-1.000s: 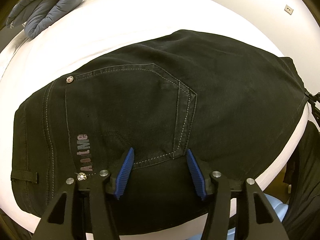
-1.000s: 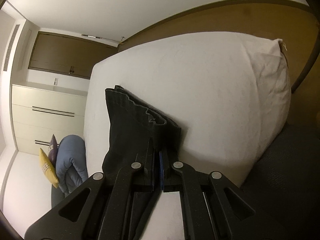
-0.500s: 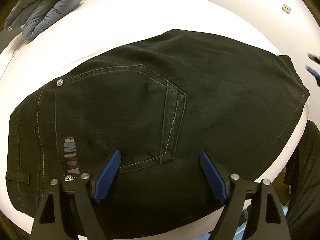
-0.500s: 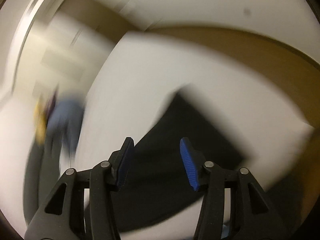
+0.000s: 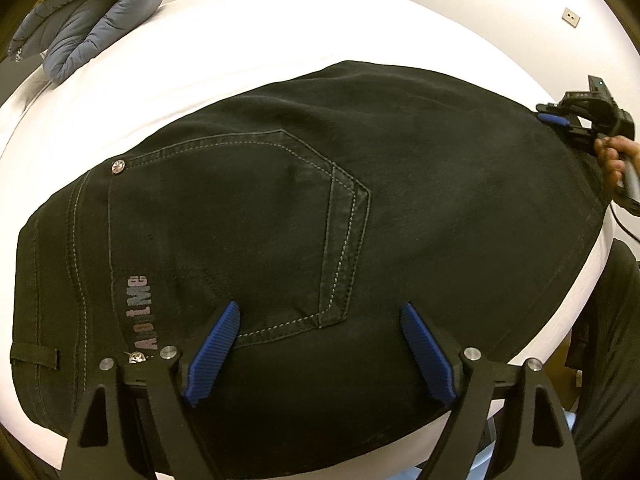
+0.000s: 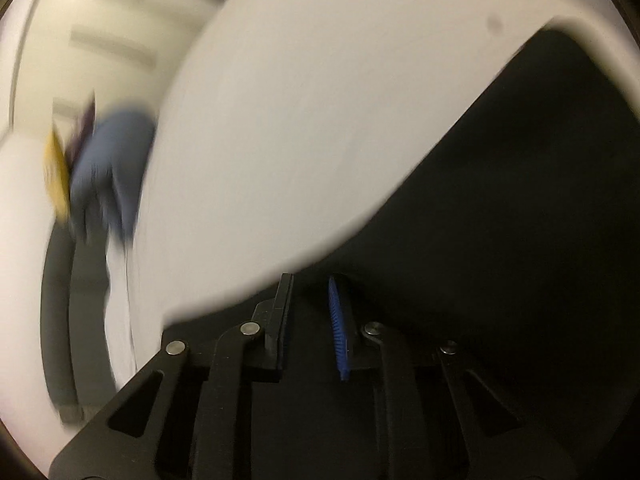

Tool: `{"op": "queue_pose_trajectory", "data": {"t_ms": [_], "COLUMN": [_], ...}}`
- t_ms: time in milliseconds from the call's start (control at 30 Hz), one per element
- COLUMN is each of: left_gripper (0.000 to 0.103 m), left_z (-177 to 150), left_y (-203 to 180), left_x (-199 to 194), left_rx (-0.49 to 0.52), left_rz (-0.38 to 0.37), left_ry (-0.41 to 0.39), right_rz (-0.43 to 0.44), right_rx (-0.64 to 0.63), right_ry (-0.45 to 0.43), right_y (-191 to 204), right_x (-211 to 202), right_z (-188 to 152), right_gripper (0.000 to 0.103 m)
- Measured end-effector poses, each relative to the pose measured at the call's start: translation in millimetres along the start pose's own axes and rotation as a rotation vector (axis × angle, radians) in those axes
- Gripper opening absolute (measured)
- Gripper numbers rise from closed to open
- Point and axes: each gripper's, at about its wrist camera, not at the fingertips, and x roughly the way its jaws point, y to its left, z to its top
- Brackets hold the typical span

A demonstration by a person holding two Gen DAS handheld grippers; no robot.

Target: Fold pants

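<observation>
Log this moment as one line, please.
pants: folded, flat on bed | left hand-held gripper: open over pocket | right hand-held gripper: at pants edge, narrow gap, blurred

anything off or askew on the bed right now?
Nothing stands out. The black pants lie flat and smooth on the white bed, back pocket up. A folded blue-grey quilt sits at the far corner. The right wrist view is motion-blurred, so detail there is unreadable.
</observation>
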Motion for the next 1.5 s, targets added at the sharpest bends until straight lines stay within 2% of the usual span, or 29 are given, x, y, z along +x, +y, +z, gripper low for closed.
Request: {"op": "queue_pose_trajectory", "data": {"t_ms": [33,67,167,200,233,267,300,400,467,533,567,600,667,733,833,933,967,1067,1167,1200,1233,1300,1333,1367,1400,1500], "left_gripper": [0.086,0.086,0.086,0.087,0.088,0.089,0.09,0.09,0.091,0.091,0.091,0.091,0.091,0.091,0.091,0.091,0.091,0.091,0.091,0.091,0.091,0.091,0.091,0.091,0.091,0.091], "left_z": [-1,-1,-2,-4,-5,-5,-5,-5,-6,-7,-8,-8,-10,-12,-16,-21,-21,-27,-31,-32,-33,-37,-42,-45,-46,-54], "left_y": [0,-2,-3,-4,-5,-6,-7,-10,-10,-11,-11,-11,-11,-11,-13,-17,-17,-18,-17,-15,-14,-15,-16,-15,-14,-14], "left_x": [0,0,1,2,2,3,4,4,4,5,4,4,3,3,1,0,0,-3,-5,-6,-8,-10,-12,-14,-16,-19], "left_rx": [0.0,-0.001,-0.009,-0.012,-0.013,-0.014,-0.015,-0.018,-0.019,-0.017,-0.016,-0.015,-0.016,-0.017,-0.017,-0.015,-0.017,-0.03,-0.04,-0.044,-0.046,-0.048,-0.048,-0.049,-0.05,-0.051], "left_rz": [0.001,0.002,0.005,0.006,0.008,0.011,0.013,0.011,0.008,0.007,0.007,0.006,0.006,0.009,0.016,0.027,0.031,0.04,0.041,0.041,0.042,0.043,0.043,0.041,0.039,0.036], "left_ry": [-0.002,-0.004,-0.011,-0.015,-0.018,-0.019,-0.02,-0.019,-0.026,-0.033,-0.035,-0.037,-0.04,-0.043,-0.045,-0.044,-0.044,-0.045,-0.048,-0.05,-0.051,-0.051,-0.051,-0.054,-0.056,-0.061], "right_rz": [-0.039,-0.067,-0.147,-0.157,-0.136,-0.088,0.0,0.166,0.21,0.143,0.111,0.124,0.13,0.06,0.019,-0.152,-0.174,-0.017,0.106,0.111,0.093,-0.042,-0.066,-0.045,-0.06,-0.192], "right_rx": [0.001,0.006,0.035,0.017,0.003,-0.011,-0.042,-0.152,-0.127,-0.014,0.067,0.113,0.219,0.262,0.353,0.261,0.248,0.198,0.127,0.102,0.081,0.044,0.038,0.051,0.064,0.057], "right_ry": [-0.054,-0.095,-0.24,-0.297,-0.303,-0.281,-0.202,-0.006,0.034,0.049,0.032,0.013,-0.092,-0.179,-0.243,-0.289,-0.292,-0.22,-0.061,-0.009,0.035,0.104,0.1,0.071,0.044,-0.044], "right_y": [-4,-7,-6,2,7,15,30,64,60,29,2,-14,-59,-87,-124,-96,-86,-49,-13,1,6,3,-2,-13,-21,-37], "right_x": [-3,-6,-39,-54,-60,-61,-51,-18,-6,1,-3,0,-31,-61,-97,-120,-122,-106,-60,-40,-25,2,4,0,-7,-43], "right_z": [5,7,-1,-10,-15,-23,-36,-73,-87,-95,-95,-85,-85,-82,-76,-75,-76,-67,-76,-81,-85,-98,-103,-106,-108,-117], "right_gripper": [0.004,0.004,0.01,0.01,0.01,0.01,0.01,0.01,0.01,0.01,0.0,0.0,0.0,0.0,0.0,0.0,0.002,0.004,0.004,0.004,0.004,0.003,0.0,0.0,0.0,0.0]}}
